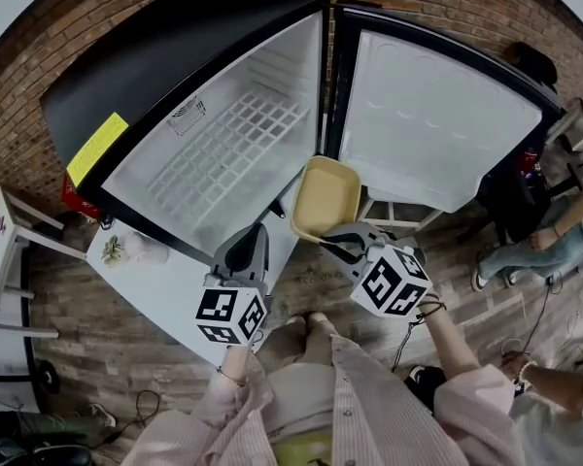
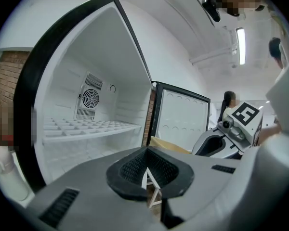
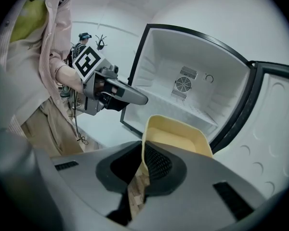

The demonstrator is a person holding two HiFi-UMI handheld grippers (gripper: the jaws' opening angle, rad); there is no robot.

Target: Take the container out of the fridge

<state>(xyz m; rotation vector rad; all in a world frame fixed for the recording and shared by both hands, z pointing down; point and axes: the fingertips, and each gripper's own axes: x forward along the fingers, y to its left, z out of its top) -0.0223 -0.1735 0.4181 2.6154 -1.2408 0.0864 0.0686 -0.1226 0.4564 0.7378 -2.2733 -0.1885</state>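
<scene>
The fridge (image 1: 223,153) stands open, its door (image 1: 428,115) swung to the right, with only a bare wire shelf (image 2: 86,126) inside. A pale yellow container (image 1: 325,197) hangs in front of the opening, just outside it. My right gripper (image 1: 328,244) is shut on the container's near rim; the right gripper view shows the rim (image 3: 143,148) pinched between the pads and the container's hollow (image 3: 178,136) beyond. My left gripper (image 1: 248,250) hovers left of the container, apart from it. Its jaws meet at the tips (image 2: 147,153) with nothing between them.
The fridge sits on a white platform (image 1: 160,294) that carries a small plant (image 1: 112,250) and a white cup (image 1: 146,250). A white stool (image 1: 10,250) is at the left. A small white stand (image 1: 394,216) is under the door. A seated person (image 1: 554,241) is at the right.
</scene>
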